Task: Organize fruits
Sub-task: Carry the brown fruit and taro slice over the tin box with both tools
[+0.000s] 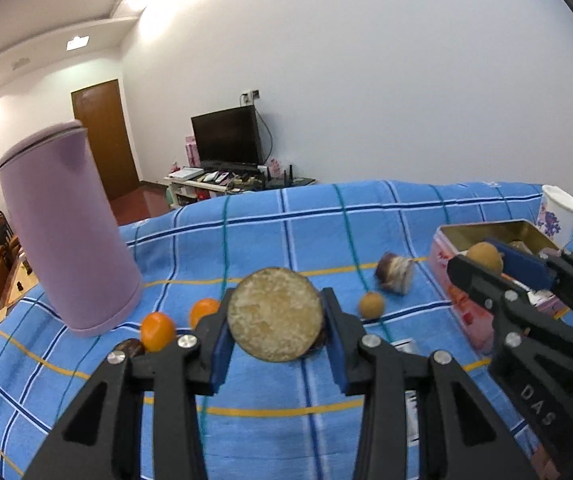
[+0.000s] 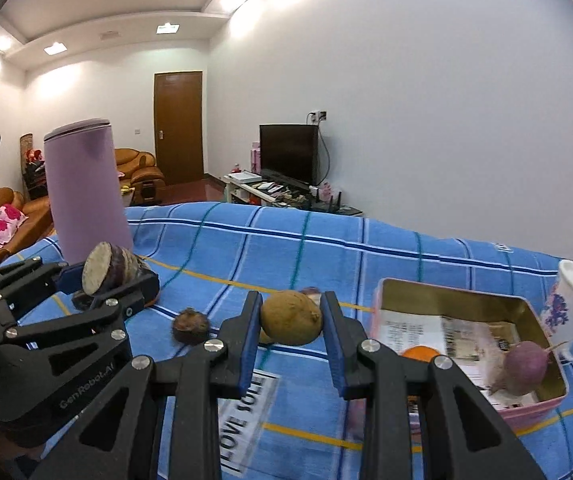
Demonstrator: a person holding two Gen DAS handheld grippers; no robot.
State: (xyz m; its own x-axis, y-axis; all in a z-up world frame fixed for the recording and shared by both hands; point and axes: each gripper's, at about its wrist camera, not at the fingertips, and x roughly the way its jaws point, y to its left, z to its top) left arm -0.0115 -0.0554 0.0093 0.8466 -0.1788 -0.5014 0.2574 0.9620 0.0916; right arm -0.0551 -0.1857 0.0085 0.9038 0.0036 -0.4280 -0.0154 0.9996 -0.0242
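My left gripper [image 1: 275, 320] is shut on a halved purple fruit [image 1: 274, 314], cut face toward the camera, held above the blue checked cloth [image 1: 246, 236]. It also shows at the left of the right wrist view [image 2: 100, 268]. My right gripper [image 2: 291, 320] is shut on a brown round fruit [image 2: 291, 317], left of the pink tin box [image 2: 378, 308]. The box holds an orange [image 2: 420, 353] and a purple fruit [image 2: 525, 367]. On the cloth lie two oranges [image 1: 157, 330], a small brown fruit [image 1: 371, 305] and another purple piece [image 1: 395, 273].
A tall lilac canister [image 1: 66, 236] stands at the left on the cloth. A white flowered mug [image 2: 572, 312] stands right of the box. A dark fruit [image 2: 190, 326] lies near my right gripper. A printed label [image 2: 246, 412] lies on the cloth.
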